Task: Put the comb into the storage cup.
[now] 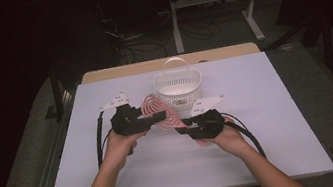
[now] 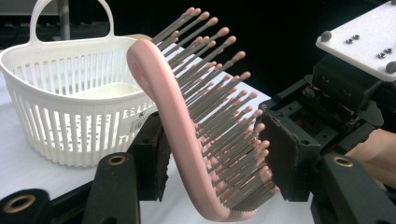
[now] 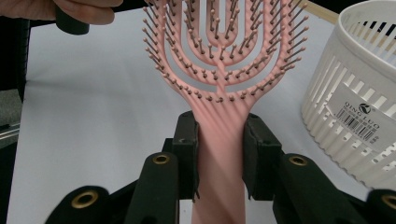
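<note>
While clamped, curved pink hairbrush [image 3: 219, 116], slatted white basket [image 2: 70, 107]

I see a white slotted basket [image 1: 178, 89] upper centre on my white table [image 1: 271, 127], cables [image 1: 146, 43] behind.

Looking forward and down from high over the bench's [image 1: 118, 182] near edge; riding low and close on each hand-held gripper, both sharing hairbrush [image 2: 187, 140] and basket [image 3: 355, 93].
</note>
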`<state>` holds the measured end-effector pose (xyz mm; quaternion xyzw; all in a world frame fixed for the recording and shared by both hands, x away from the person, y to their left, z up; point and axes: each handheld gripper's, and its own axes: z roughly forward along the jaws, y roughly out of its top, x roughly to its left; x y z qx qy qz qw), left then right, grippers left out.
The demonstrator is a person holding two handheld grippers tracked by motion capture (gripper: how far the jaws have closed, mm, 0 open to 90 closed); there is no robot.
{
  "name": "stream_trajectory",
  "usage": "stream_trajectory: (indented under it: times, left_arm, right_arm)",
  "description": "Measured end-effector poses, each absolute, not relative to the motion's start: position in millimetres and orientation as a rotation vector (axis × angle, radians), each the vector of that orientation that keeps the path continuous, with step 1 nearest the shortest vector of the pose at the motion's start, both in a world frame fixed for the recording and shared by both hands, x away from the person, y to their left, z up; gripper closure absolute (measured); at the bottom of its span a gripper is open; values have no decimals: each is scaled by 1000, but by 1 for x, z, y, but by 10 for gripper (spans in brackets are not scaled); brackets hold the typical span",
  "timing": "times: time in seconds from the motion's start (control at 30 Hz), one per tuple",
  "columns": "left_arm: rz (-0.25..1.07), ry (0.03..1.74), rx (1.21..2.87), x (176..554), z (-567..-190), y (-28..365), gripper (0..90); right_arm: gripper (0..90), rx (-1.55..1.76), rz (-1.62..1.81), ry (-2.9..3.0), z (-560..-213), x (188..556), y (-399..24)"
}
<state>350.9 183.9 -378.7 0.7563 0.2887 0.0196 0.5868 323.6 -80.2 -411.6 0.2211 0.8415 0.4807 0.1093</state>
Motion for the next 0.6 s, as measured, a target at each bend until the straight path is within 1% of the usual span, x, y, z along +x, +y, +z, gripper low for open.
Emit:
stream_trajectory:
  times: [0.6]
  left_arm:
    - [24,693,1756,351,-378,185,537]
  right_arm:
    - [684,640,1373,2471,-414,322,-76]
